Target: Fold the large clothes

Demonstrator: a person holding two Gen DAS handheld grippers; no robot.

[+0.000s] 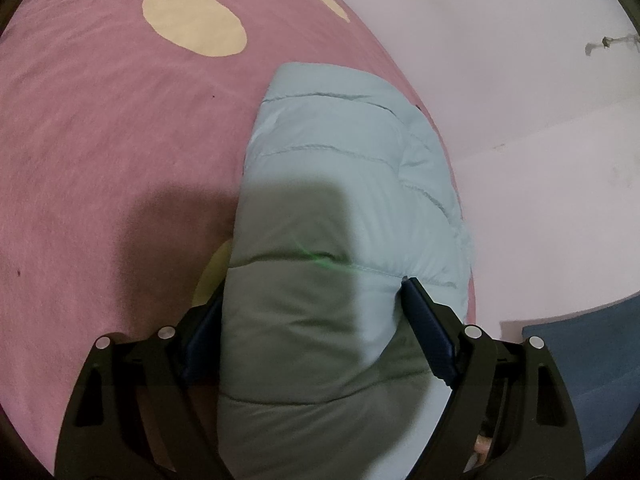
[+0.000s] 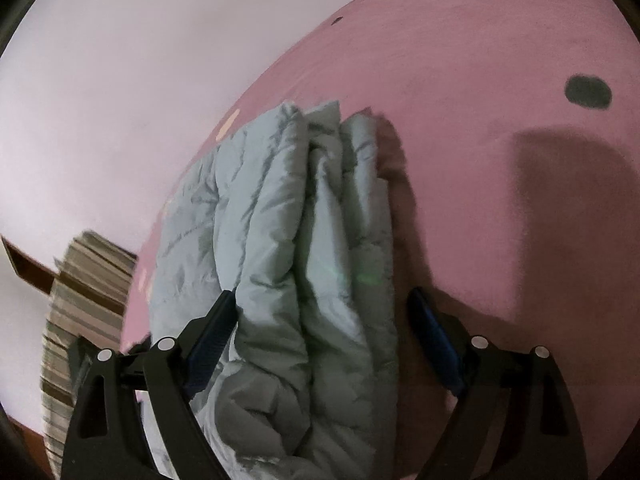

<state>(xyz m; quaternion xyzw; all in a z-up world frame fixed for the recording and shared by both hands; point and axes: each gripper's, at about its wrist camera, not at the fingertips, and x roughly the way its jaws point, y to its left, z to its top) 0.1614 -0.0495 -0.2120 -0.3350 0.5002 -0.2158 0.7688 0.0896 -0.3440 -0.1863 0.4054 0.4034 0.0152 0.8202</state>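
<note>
A pale blue quilted puffer jacket [image 1: 332, 168] lies folded into a thick bundle on a pink bed cover [image 1: 100, 140], near the bed's right edge. My left gripper [image 1: 312, 300] is wide open and straddles the smooth folded end of the bundle; its fingers [image 1: 420, 320] press against the jacket's sides. In the right wrist view the jacket [image 2: 288, 220] shows its stacked layered edges. My right gripper [image 2: 324, 296] is wide open around that end, its left finger [image 2: 216, 320] against the fabric, its right finger beside the jacket over the pink cover [image 2: 500, 160].
The cover has cream spots [image 1: 194, 20] and a dark spot [image 2: 588, 92]. A pale wall [image 1: 520, 80] runs along the bed's far side. A blue item [image 1: 592, 356] lies at lower right. A stack of striped material [image 2: 88, 300] stands beside the bed.
</note>
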